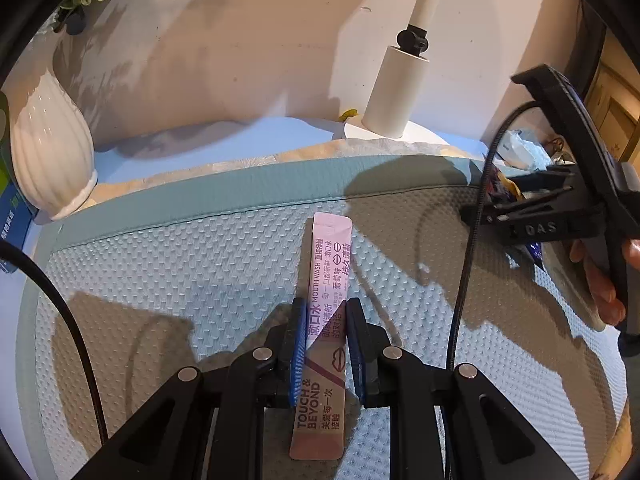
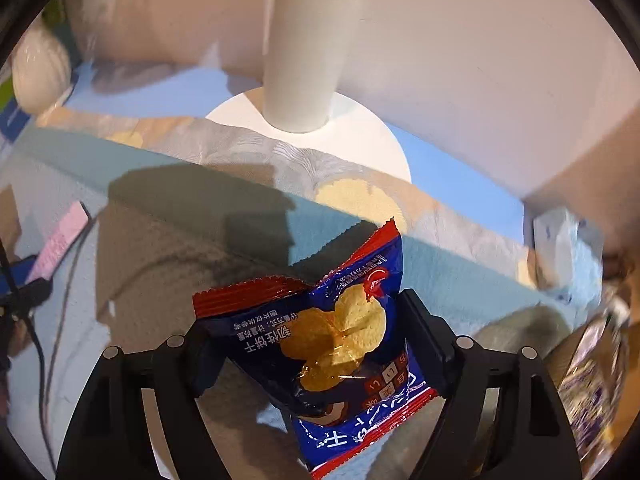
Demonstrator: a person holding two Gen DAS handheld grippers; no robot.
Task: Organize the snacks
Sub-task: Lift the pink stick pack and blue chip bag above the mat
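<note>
My left gripper (image 1: 325, 312) is shut on a long pink mouthwash stick sachet (image 1: 326, 320), which points away over the light blue textured mat (image 1: 180, 272). My right gripper (image 2: 308, 328) is shut on a blue and red biscuit packet (image 2: 332, 344) and holds it above the mat (image 2: 100, 320). The right gripper also shows at the right edge of the left wrist view (image 1: 536, 220), with the packet partly hidden behind it. The pink sachet shows at the far left of the right wrist view (image 2: 60, 244).
A white ribbed vase (image 1: 48, 152) stands at the back left. A white lamp (image 1: 396, 92) on a round base (image 2: 360, 136) stands at the back by the wall. Tissue packs and other wrapped items (image 2: 568, 248) lie at the right. A black cable (image 1: 468, 240) hangs across.
</note>
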